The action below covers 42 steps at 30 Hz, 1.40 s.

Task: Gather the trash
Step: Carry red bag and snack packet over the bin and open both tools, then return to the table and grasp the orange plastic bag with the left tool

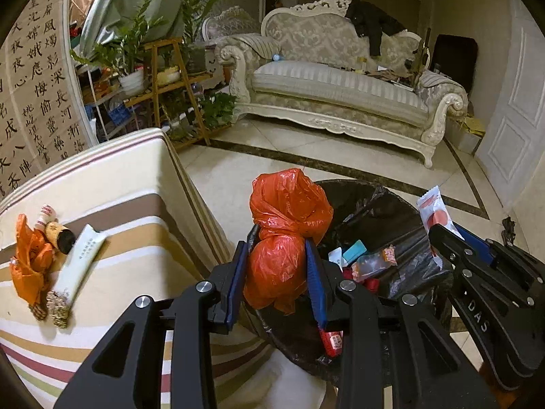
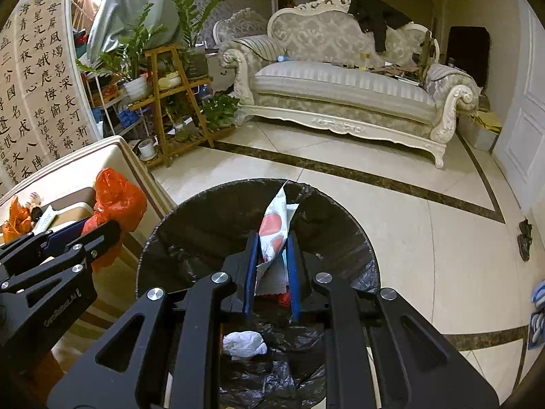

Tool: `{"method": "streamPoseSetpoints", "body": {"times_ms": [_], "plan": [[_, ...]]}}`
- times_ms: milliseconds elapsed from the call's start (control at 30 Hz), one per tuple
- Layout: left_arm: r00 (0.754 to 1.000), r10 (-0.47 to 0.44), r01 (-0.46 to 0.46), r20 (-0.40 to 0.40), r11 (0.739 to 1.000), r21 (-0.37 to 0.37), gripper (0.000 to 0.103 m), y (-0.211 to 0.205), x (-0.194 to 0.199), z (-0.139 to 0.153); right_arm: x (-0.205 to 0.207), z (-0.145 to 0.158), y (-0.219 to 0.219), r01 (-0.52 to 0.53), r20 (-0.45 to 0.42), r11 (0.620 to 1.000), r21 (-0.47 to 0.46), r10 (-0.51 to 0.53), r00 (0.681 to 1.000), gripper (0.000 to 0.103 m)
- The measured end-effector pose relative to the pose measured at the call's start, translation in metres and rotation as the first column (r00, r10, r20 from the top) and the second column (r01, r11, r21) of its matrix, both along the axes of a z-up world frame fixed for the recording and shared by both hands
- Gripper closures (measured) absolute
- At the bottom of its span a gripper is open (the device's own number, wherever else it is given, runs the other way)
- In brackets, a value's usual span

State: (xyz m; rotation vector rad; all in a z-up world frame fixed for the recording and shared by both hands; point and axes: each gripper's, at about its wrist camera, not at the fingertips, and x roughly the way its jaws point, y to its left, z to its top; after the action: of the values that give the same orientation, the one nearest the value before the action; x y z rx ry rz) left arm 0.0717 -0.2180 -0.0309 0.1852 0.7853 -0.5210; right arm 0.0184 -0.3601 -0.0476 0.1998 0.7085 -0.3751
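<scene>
My left gripper point(image 1: 276, 248) is shut on a crumpled red plastic bag point(image 1: 289, 204) and holds it over the near rim of a round bin with a black liner point(image 1: 374, 201). My right gripper point(image 2: 272, 238) is shut on a white wrapper with red print point(image 2: 275, 225), above the middle of the same bin point(image 2: 204, 211). Wrappers and a crumpled white tissue point(image 2: 243, 342) lie inside the bin. In the left wrist view the right gripper point(image 1: 446, 235) and its wrapper point(image 1: 434, 209) show at the right. On the striped table point(image 1: 136, 184) lie an orange bag point(image 1: 27, 266), a small bottle point(image 1: 59, 233) and a white tube point(image 1: 81, 259).
The table stands close against the bin's left side. A cream sofa point(image 2: 340, 81) with a black garment on its back fills the far wall. A wooden plant stand point(image 2: 177, 102) is at the far left and a white door point(image 2: 524, 119) at the right. Tiled floor point(image 2: 425, 221) lies between.
</scene>
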Motion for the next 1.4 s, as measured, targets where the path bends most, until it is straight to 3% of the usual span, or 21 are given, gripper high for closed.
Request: {"method": "streamPoseSetpoints", "body": {"times_ms": [100,267,333,567,633,800,1033,1400], "plan": [[1.000,-0.007,0.007,-0.008,1.000,0.011,0.069,-0.005,0.002,-0.002,0.001,-0.003,-0.002,0.009,-0.006,1.000,0.003,-0.009,1.000,0.087],[1.000,-0.012,0.012,-0.007,1.000,0.022,0.055,-0.008,0.003,-0.004,0.000,-0.006,-0.005,0.021,-0.011,1.000,0.010,-0.021,1.000,0.085],[1.000,-0.005,0.005,0.000,1.000,0.018,0.048,-0.006,0.002,-0.003,-0.001,-0.006,-0.006,0.026,-0.010,1.000,0.007,-0.026,1.000,0.074],[1.000,0.006,-0.007,0.016,1.000,0.016,0.037,-0.003,0.002,0.000,-0.007,-0.003,-0.006,0.043,0.002,0.999,0.007,-0.043,0.999,0.071],[1.000,0.007,-0.007,0.024,1.000,0.017,0.032,-0.002,0.000,0.000,-0.009,-0.002,-0.006,0.048,0.006,0.999,0.005,-0.048,0.999,0.065],[0.999,0.013,-0.014,0.037,1.000,0.020,0.030,0.000,-0.003,0.002,-0.013,0.000,-0.007,0.055,0.013,0.998,0.006,-0.055,0.998,0.063],[0.998,0.037,-0.038,0.041,0.999,0.010,0.027,0.008,-0.003,0.008,-0.015,0.004,-0.007,0.062,0.022,0.998,0.007,-0.062,0.998,0.051],[0.995,0.077,-0.078,0.058,0.997,0.010,0.026,0.032,-0.003,0.018,-0.013,0.015,0.006,0.047,0.032,0.999,0.011,-0.048,0.998,0.046]]}}
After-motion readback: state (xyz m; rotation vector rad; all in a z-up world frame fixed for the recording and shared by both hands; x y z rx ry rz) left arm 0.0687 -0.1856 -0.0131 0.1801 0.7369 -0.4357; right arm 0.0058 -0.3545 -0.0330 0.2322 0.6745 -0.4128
